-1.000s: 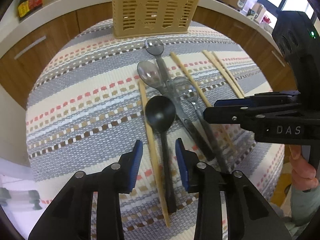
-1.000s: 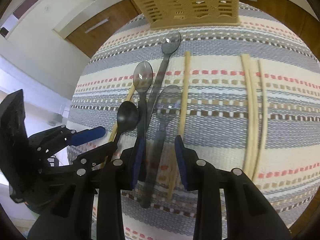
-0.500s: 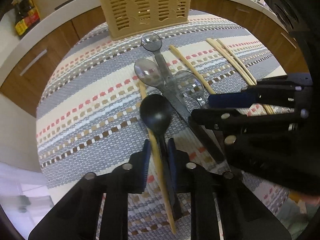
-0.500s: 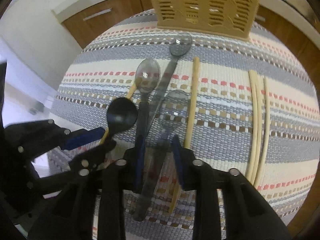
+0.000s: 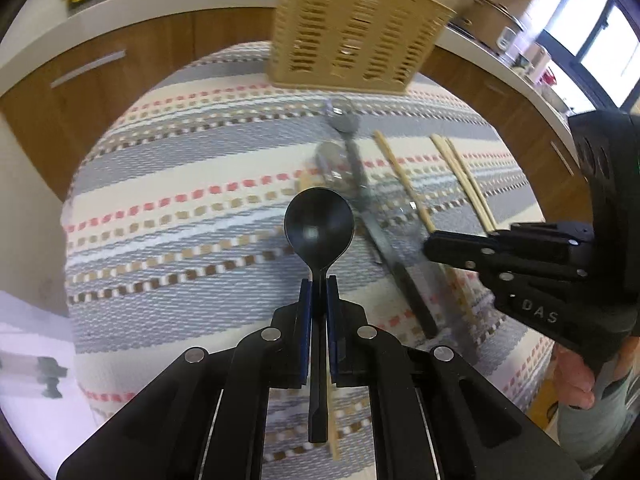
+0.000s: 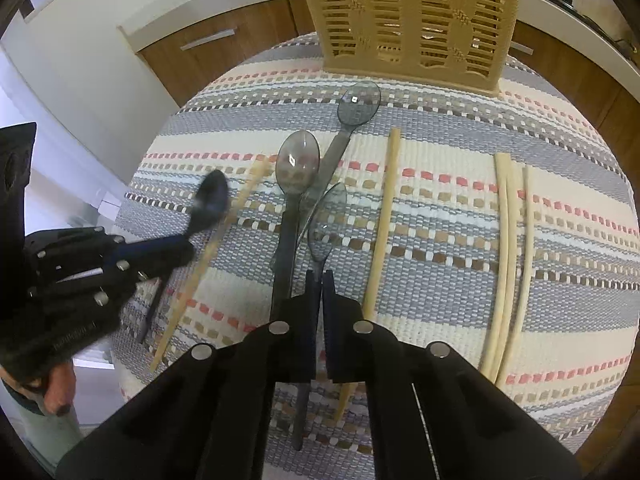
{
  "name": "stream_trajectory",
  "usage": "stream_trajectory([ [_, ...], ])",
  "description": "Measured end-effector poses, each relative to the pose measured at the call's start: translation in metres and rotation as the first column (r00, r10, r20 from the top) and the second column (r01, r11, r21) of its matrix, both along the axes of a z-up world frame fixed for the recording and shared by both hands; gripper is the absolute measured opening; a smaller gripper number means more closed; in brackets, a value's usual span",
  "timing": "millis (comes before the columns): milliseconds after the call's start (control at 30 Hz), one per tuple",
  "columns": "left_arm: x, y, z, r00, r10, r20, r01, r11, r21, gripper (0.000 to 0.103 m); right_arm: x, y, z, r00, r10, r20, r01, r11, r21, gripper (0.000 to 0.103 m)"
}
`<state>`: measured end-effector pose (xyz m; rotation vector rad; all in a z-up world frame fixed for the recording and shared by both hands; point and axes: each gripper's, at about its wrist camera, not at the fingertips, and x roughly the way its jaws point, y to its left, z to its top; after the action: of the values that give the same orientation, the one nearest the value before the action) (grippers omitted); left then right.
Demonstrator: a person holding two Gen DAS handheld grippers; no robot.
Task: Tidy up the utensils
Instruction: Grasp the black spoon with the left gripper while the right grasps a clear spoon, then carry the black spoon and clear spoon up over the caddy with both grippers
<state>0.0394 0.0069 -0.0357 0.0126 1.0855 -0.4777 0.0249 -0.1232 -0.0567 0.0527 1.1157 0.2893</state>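
Nearest, left gripper (image 5: 319,292) just closed and clamped on the neck of the black spoon (image 5: 319,226), bowl forward toward 12 o'clock, likely for dropping handle-first; right gripper (image 6: 319,280) likewise just closed, pinching the stem of the smoky clear spoon (image 6: 326,224) low by its bowl. Beyond, on the striped mat (image 6: 560,240), two more clear spoons (image 6: 298,164) crossing at 11 o'clock, one chopstick (image 6: 384,216) at 1, another pair (image 6: 506,240) toward 3, open room between. Farthest, at 12 o'clock, slotted basket (image 6: 412,20) upright at the mat's far edge, approach over the spoons unobstructed.
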Motion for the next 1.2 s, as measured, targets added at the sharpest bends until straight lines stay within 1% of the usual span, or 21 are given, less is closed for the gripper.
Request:
stream_trajectory([
  [67, 0.003, 0.011, 0.0, 1.0, 0.005, -0.02, -0.006, 0.999, -0.041, 0.005, 0.001, -0.002, -0.001, 1.0, 0.0, -0.007, 0.0, 1.0, 0.0, 0.002],
  [100, 0.005, 0.015, -0.001, 0.999, 0.002, -0.04, -0.005, 0.997, -0.076, 0.005, 0.001, -0.003, -0.001, 1.0, 0.003, -0.009, -0.003, 1.0, 0.003, 0.002],
  [167, 0.008, 0.023, -0.003, 0.998, 0.011, -0.063, -0.018, 0.993, -0.114, 0.005, 0.0, -0.006, 0.001, 1.0, -0.006, 0.006, 0.006, 1.0, 0.008, 0.002],
  [300, 0.012, 0.032, -0.008, 0.996, 0.025, -0.08, -0.036, 0.991, -0.131, 0.005, -0.001, -0.012, 0.005, 1.0, 0.005, -0.005, -0.005, 0.997, 0.071, 0.003],
  [333, 0.012, 0.034, -0.008, 0.997, 0.022, -0.08, -0.033, 0.99, -0.138, 0.005, -0.002, -0.014, 0.007, 1.0, 0.006, -0.002, -0.006, 0.997, 0.074, 0.004],
  [400, 0.012, 0.037, -0.008, 0.997, 0.021, -0.079, -0.032, 0.99, -0.136, 0.005, -0.003, -0.013, 0.008, 1.0, 0.008, 0.005, -0.008, 0.998, 0.066, 0.011],
  [433, 0.012, 0.039, -0.009, 0.997, 0.033, -0.076, -0.042, 0.992, -0.118, 0.005, -0.004, -0.014, 0.009, 1.0, 0.012, 0.005, -0.013, 0.998, 0.065, 0.014],
  [467, 0.013, 0.041, -0.009, 0.996, 0.046, -0.072, -0.053, 0.994, -0.095, 0.005, -0.005, -0.014, 0.009, 1.0, 0.015, 0.003, -0.015, 0.998, 0.065, 0.018],
  [500, 0.013, 0.042, -0.01, 0.996, 0.065, -0.064, -0.069, 0.996, -0.057, 0.005, -0.006, -0.014, 0.008, 1.0, 0.015, 0.001, -0.015, 0.998, 0.062, 0.021],
  [567, 0.014, 0.047, -0.011, 0.995, 0.09, -0.051, -0.091, 0.996, -0.007, 0.005, -0.007, -0.013, 0.005, 1.0, 0.016, -0.008, -0.016, 0.998, 0.054, 0.021],
  [633, 0.015, 0.049, -0.012, 0.993, 0.109, -0.04, -0.108, 0.994, 0.026, 0.005, -0.009, -0.012, 0.002, 1.0, 0.018, -0.025, -0.017, 0.999, 0.04, 0.021],
  [767, 0.018, 0.048, -0.013, 0.994, 0.109, -0.019, -0.108, 0.992, 0.068, 0.005, -0.012, -0.001, -0.006, 0.998, 0.029, -0.059, -0.029, 1.0, -0.003, 0.021],
  [933, 0.018, 0.042, -0.013, 0.995, 0.096, 0.014, -0.097, 0.986, 0.133, 0.005, -0.006, 0.016, -0.006, 0.997, 0.005, -0.073, -0.013, 0.994, -0.107, 0.021],
  [1033, 0.017, 0.037, -0.012, 0.996, 0.085, 0.03, -0.089, 0.982, 0.169, 0.006, -0.001, 0.03, -0.006, 0.998, 0.006, -0.064, -0.017, 0.983, -0.182, 0.021],
  [1067, 0.017, 0.036, -0.012, 0.996, 0.081, 0.032, -0.086, 0.98, 0.177, 0.007, 0.001, 0.033, -0.006, 0.998, 0.006, -0.061, -0.018, 0.979, -0.203, 0.02],
  [1100, 0.018, 0.034, -0.012, 0.997, 0.074, 0.032, -0.078, 0.98, 0.183, 0.01, 0.003, 0.034, -0.007, 0.998, 0.012, -0.054, -0.024, 0.975, -0.221, 0.01],
  [1167, 0.018, 0.029, -0.011, 0.998, 0.053, 0.023, -0.056, 0.98, 0.189, 0.017, 0.005, 0.039, -0.008, 0.999, 0.018, -0.045, -0.028, 0.974, -0.227, 0.01],
  [1200, 0.018, 0.027, -0.011, 0.999, 0.044, 0.018, -0.046, 0.981, 0.19, 0.022, 0.005, 0.041, -0.009, 0.999, 0.019, -0.039, -0.027, 0.974, -0.224, 0.01],
])
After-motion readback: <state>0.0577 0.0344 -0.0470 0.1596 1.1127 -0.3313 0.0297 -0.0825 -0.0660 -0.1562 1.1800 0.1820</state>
